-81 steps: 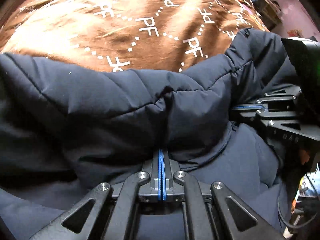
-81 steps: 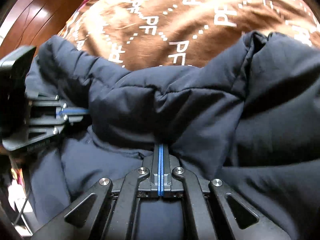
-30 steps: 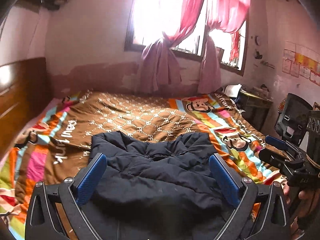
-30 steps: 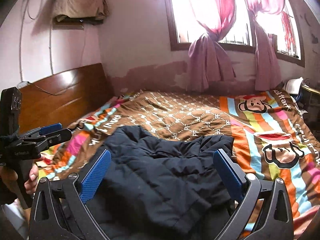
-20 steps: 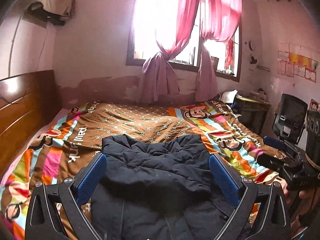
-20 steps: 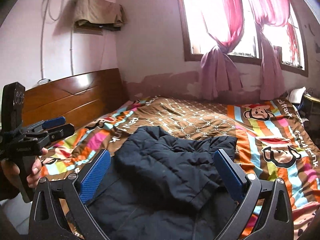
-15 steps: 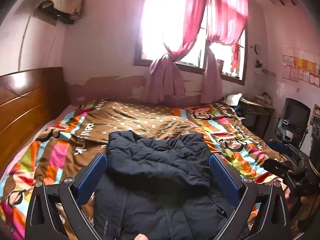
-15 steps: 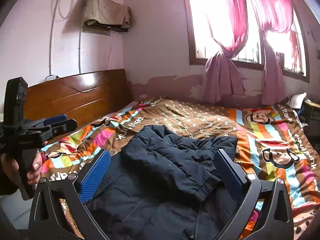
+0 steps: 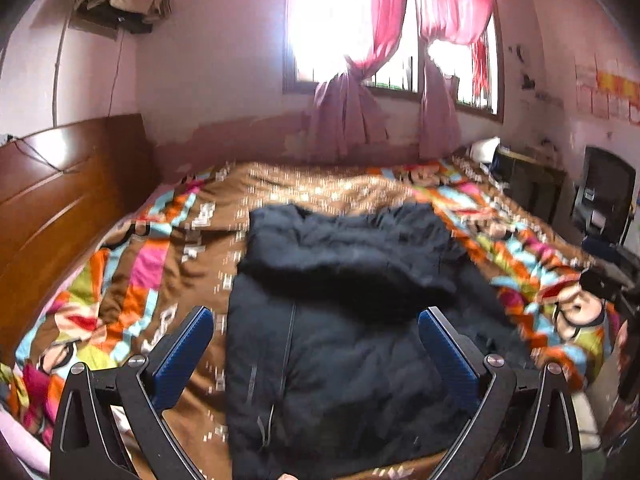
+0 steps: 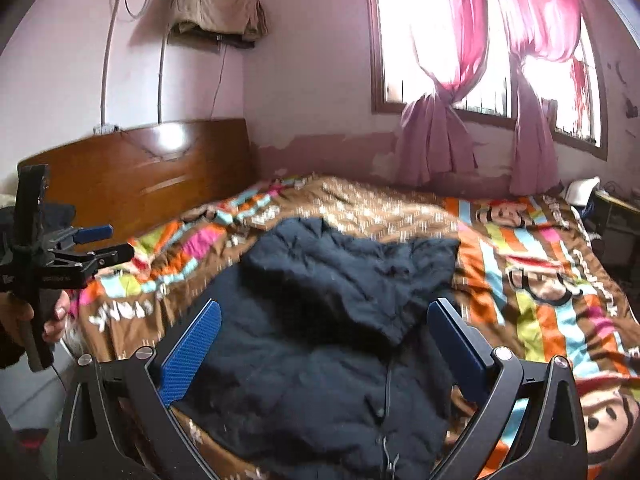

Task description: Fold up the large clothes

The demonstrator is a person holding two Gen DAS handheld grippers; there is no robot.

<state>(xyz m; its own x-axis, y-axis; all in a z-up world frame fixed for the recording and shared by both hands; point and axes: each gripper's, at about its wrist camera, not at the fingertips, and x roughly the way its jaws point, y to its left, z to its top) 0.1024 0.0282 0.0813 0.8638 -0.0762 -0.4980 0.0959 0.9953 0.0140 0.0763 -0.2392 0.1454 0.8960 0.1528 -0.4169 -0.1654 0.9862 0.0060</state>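
We see one bed [image 9: 132, 280] carrying one dark padded jacket [image 9: 340, 320], folded over itself, lying ahead of and between both spread hand-held grippers: left hand-held gripper [image 9: 316, 344] and right hand-held gripper [image 10: 324, 344], each empty. Since 2.7 seconds ago, both have let go of the jacket and pulled back.

Bed [image 9: 76, 216] with wooden headboard [image 10: 160, 160]. Striped, cartoon-print bedspread [image 10: 540, 280] covers it edge to edge. Dark navy puffer jacket [image 9: 340, 320] lies directly on bedspread, near front edge, its upper part doubled over onto itself.
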